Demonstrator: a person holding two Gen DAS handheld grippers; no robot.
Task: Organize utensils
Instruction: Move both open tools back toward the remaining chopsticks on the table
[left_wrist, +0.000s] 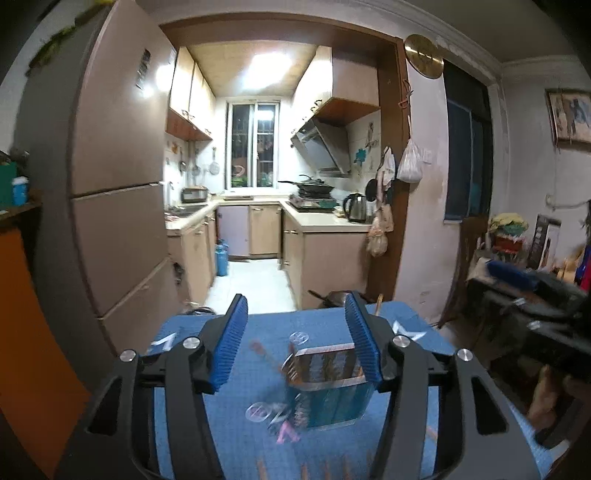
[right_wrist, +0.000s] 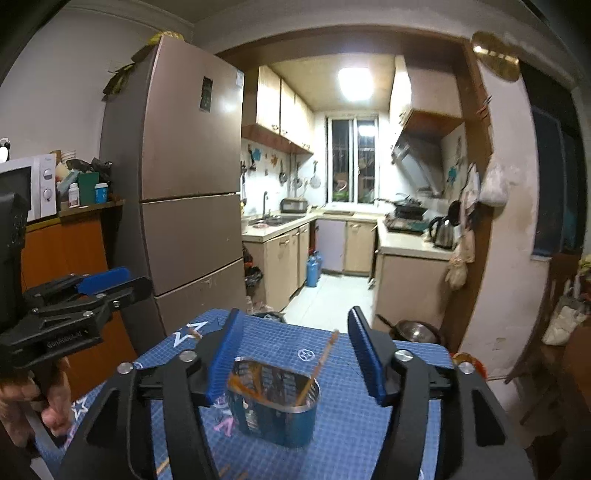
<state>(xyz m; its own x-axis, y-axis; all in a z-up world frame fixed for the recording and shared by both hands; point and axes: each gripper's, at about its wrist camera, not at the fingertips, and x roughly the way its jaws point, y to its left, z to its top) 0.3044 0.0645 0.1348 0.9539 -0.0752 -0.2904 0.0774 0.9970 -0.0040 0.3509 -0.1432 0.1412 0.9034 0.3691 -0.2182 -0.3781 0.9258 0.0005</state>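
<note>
Both the left gripper (left_wrist: 295, 343) and right gripper (right_wrist: 295, 354) hung with jaws spread and empty above the holder (right_wrist: 273, 402), which stood on the blue mat (right_wrist: 351, 435) with chopsticks (right_wrist: 317, 369) inside.

L hand-held gripper (left_wrist: 295, 341): jaws spread wide, nothing between blue pads (left_wrist: 231, 345), held level over table's near edge. R hand-held gripper (right_wrist: 295, 349): jaws also wide apart, nothing gripped, over near-right part of table. Person's L hand (right_wrist: 35, 402) wraps L handle.
</note>
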